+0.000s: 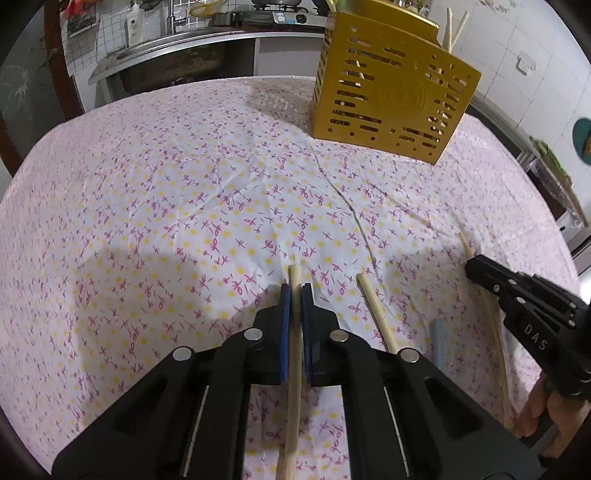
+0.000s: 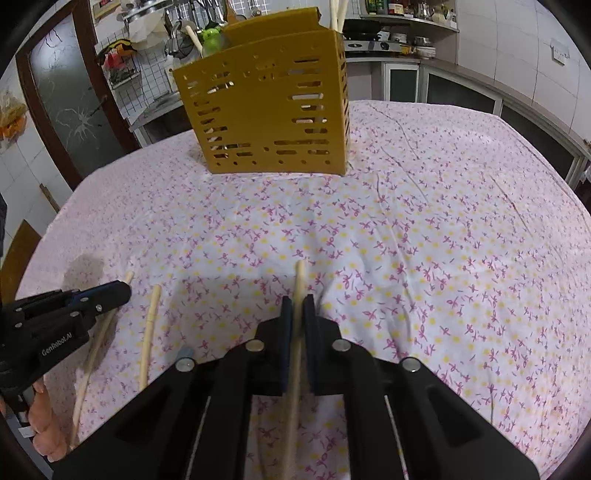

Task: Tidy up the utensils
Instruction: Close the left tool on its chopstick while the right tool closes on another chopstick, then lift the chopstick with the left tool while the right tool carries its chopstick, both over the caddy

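Observation:
My left gripper [image 1: 295,291] is shut on a pale wooden chopstick [image 1: 294,273] that runs lengthwise between its blue pads, low over the flowered tablecloth [image 1: 166,206]. In the right wrist view my right gripper [image 2: 298,301] is likewise shut on its own chopstick [image 2: 300,273]. Each gripper shows in the other's view: the right gripper [image 1: 474,267] at the right edge, the left gripper [image 2: 123,291] at the left edge. A loose chopstick [image 1: 376,314] [image 2: 149,332] lies on the cloth between them. A slotted yellow utensil holder [image 1: 395,99] [image 2: 273,107] stands at the far side.
Chopsticks [image 2: 338,14] stick up from the holder. A small grey-blue object [image 1: 439,343] lies on the cloth beside the loose chopstick, partly hidden. A person's hand [image 1: 546,413] grips the right tool. Kitchen counters and a sink [image 1: 177,55] lie beyond the table.

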`<control>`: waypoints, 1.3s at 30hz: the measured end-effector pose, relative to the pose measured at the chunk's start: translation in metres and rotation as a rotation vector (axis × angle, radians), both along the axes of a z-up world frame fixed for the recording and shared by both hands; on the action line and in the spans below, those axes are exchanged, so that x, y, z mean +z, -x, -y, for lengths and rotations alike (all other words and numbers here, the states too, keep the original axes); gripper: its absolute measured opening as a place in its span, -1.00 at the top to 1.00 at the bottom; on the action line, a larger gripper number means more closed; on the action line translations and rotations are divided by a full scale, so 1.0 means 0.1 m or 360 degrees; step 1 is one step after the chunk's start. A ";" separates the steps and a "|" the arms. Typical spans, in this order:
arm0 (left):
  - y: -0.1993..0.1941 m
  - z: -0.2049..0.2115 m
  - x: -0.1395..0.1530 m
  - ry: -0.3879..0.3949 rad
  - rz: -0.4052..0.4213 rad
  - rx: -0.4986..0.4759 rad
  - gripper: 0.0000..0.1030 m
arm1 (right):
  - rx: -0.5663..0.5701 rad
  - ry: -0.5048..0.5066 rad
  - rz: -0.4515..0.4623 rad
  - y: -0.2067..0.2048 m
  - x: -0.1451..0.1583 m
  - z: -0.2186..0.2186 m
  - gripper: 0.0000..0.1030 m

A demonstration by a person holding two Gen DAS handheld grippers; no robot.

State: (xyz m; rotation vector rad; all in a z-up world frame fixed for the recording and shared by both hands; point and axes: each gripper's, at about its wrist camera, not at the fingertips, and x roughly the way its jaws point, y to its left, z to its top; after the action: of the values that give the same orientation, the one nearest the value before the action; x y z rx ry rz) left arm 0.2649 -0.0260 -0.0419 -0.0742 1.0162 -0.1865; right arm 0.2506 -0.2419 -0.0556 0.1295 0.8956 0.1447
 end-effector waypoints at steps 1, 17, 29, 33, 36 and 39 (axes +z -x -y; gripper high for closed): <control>0.02 -0.02 0.02 0.0010 0.0005 0.0000 0.92 | -0.0004 -0.0005 0.0016 0.01 0.02 0.01 0.89; 0.19 -0.11 0.60 0.0207 0.0221 -0.0058 0.92 | 0.0022 -0.0251 0.0145 0.09 0.38 0.21 0.88; 0.10 -0.01 1.23 0.0302 0.0619 -0.0119 0.92 | 0.0031 -0.0212 0.0710 0.24 1.20 0.30 0.88; -0.01 0.04 1.50 0.0305 0.0746 -0.0127 0.92 | 0.0042 -0.0188 0.0926 0.15 1.47 0.31 0.88; -0.11 0.08 1.69 0.0301 0.0816 -0.0133 0.92 | 0.0070 -0.0250 0.1064 0.03 1.64 0.36 0.88; -0.26 0.12 1.90 0.0311 0.0903 -0.0124 0.92 | 0.0065 -0.0273 0.1159 -0.08 1.79 0.40 0.88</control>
State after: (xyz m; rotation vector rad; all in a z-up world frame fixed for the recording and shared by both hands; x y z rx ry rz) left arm 0.2908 -0.0379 0.1479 -0.1503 0.4334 -0.3550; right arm 0.2587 -0.2821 0.1231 0.2007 0.1582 0.2845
